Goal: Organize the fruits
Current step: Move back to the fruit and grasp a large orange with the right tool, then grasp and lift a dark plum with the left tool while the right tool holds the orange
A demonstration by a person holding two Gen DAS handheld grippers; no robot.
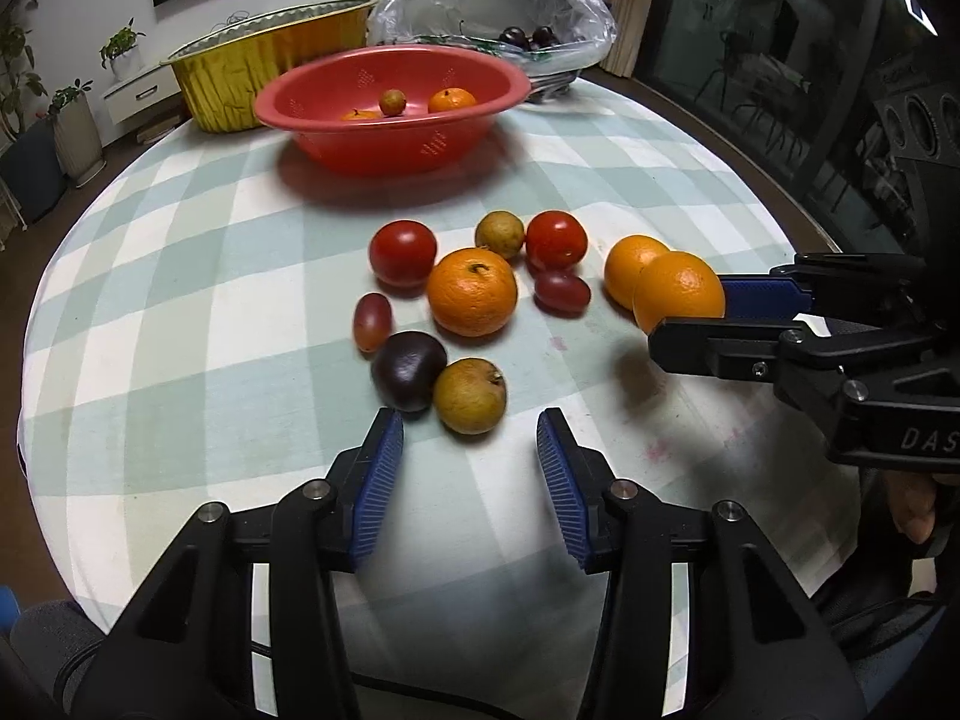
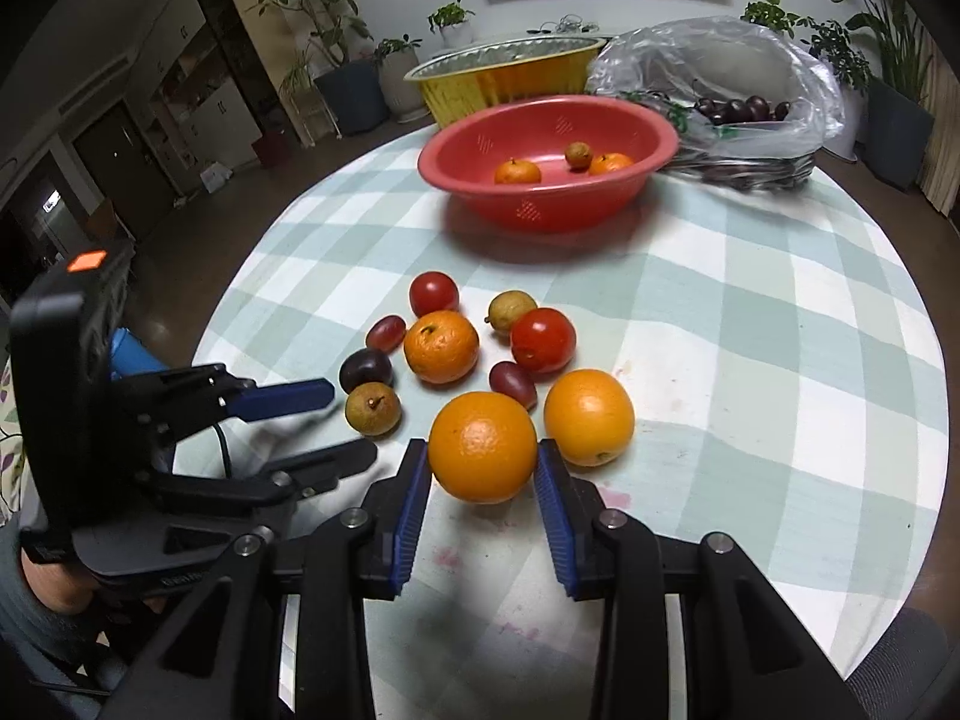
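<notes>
Orange fruit (image 2: pixel 483 447) sits between the blue pads of the right gripper (image 2: pixel 483 468), which seems closed on it, probably just above the worktop (image 2: pixel 780 360). Left gripper (image 1: pixel 470 468) is wide open and holds nothing, near a brown fruit (image 1: pixel 470 396). Smooth peel may slip from the pads and roll against the second orange (image 2: pixel 589 417) before reaching the red bowl (image 2: pixel 474 186).

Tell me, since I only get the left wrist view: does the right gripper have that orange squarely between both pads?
Observer: Yes. In the right wrist view the orange sits centred in the right gripper, with both blue pads pressed on its sides.
Operator: Is the other orange crowding it?
Observer: The second orange lies close beside the gripper's right-hand finger. I cannot tell whether they touch.
</notes>
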